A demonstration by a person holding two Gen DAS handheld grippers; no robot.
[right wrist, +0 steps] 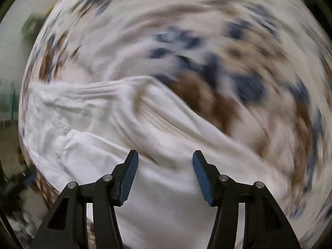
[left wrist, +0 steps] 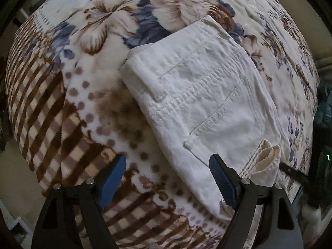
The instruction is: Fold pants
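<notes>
White pants [left wrist: 203,103] lie folded on a floral and checked blanket [left wrist: 87,41]. In the left wrist view the waistband, a belt loop and a back pocket face up, and a folded hem shows at the lower right. My left gripper [left wrist: 168,178] is open and empty just above the pants' near edge, its right finger over the cloth. In the right wrist view, which is blurred by motion, the pants [right wrist: 116,132] lie below my right gripper [right wrist: 165,174], which is open and empty over the white cloth.
The blanket [right wrist: 238,66] covers a bed whose edges curve away at left and right. Dark furniture and a teal cloth [left wrist: 323,108] stand beyond the right edge. Floor shows at the lower left [left wrist: 18,186].
</notes>
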